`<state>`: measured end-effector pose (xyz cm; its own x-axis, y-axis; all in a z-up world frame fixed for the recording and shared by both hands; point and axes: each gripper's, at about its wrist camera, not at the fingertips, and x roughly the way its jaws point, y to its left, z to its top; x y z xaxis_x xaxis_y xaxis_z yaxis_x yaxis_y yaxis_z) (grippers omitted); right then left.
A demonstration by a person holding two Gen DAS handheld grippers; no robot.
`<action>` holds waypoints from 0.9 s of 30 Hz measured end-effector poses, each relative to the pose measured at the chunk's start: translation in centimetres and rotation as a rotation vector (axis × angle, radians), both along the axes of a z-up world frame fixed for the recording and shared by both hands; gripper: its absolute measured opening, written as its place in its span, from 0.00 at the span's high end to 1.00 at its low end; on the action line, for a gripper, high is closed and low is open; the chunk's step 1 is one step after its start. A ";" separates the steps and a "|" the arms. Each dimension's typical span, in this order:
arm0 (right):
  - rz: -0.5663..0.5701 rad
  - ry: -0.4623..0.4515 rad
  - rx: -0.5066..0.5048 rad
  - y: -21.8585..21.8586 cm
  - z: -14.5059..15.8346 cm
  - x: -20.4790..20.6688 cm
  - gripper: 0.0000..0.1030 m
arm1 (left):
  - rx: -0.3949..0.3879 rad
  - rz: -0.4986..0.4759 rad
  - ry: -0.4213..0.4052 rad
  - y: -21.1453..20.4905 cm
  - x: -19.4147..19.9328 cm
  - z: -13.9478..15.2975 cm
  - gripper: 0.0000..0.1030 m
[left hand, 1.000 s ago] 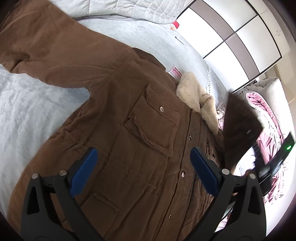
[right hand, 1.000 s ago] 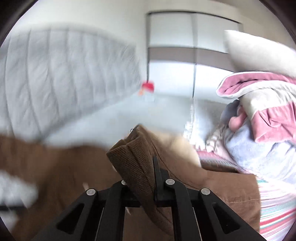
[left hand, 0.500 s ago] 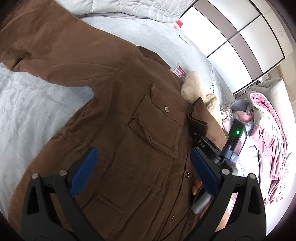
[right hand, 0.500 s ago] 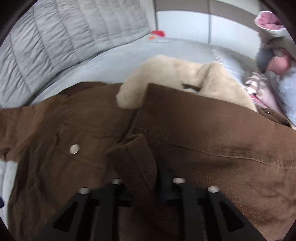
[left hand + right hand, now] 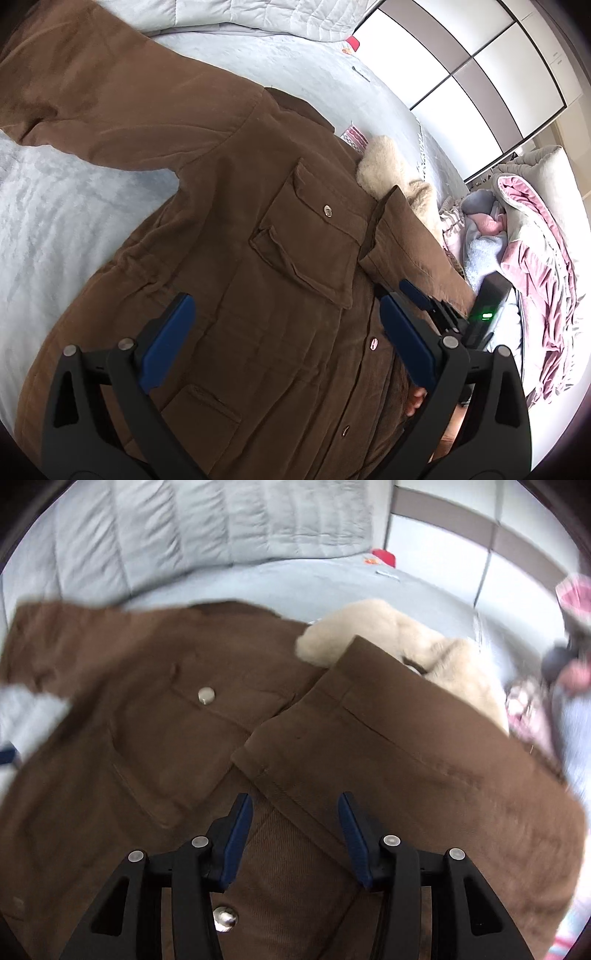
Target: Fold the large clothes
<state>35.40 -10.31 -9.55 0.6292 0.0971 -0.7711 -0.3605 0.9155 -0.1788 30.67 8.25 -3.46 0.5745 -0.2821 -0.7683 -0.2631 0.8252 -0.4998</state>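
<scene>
Fingers on my right gripper [image 5: 295,823] have just been opening, apart and empty above the sleeve cuff [image 5: 295,746] laid across the brown jacket [image 5: 229,280] on the bed [image 5: 66,221]; left gripper [image 5: 284,332] hovers open, and next I judge the far sleeve needs folding in.

grey bedspread [image 5: 66,206] | pink blanket heap [image 5: 532,236] | white wardrobe doors [image 5: 491,74]

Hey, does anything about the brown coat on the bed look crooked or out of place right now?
Mostly tidy. The brown coat lies flat on the bed, with one sleeve folded across its front. That sleeve sits at a slant, its cuff overlapping the chest pocket, and the other sleeve is not yet folded.
</scene>
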 end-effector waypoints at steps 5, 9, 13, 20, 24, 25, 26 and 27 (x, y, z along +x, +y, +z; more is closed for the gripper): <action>-0.009 -0.033 -0.091 2.2 -1.2 1.2 0.65 | 0.000 0.006 0.004 0.3 0.1 -0.1 0.03; -0.042 -0.042 -0.037 1.8 0.1 0.2 0.88 | -0.009 0.007 0.009 0.5 0.1 0.0 0.03; -0.001 -0.087 0.091 0.8 3.1 -2.7 0.89 | 0.000 0.001 0.003 0.1 0.0 0.1 0.03; 0.035 0.072 -0.003 1.5 -1.1 -1.0 0.82 | 0.025 -0.015 0.013 -0.5 0.1 -0.3 0.03; 0.045 0.073 0.151 -0.2 1.6 -3.0 0.50 | 0.021 0.005 0.010 0.1 0.1 -0.2 0.03; 0.027 0.040 0.183 -1.3 2.5 -3.6 0.42 | 0.021 0.009 0.008 0.3 0.0 0.0 0.03; 0.003 0.019 0.204 -2.3 3.0 -4.0 0.37 | 0.021 0.007 0.006 0.4 -0.1 0.1 0.03; -0.056 0.004 0.233 -4.0 3.4 -4.2 0.32 | 0.023 0.005 0.004 0.5 -0.2 0.2 0.03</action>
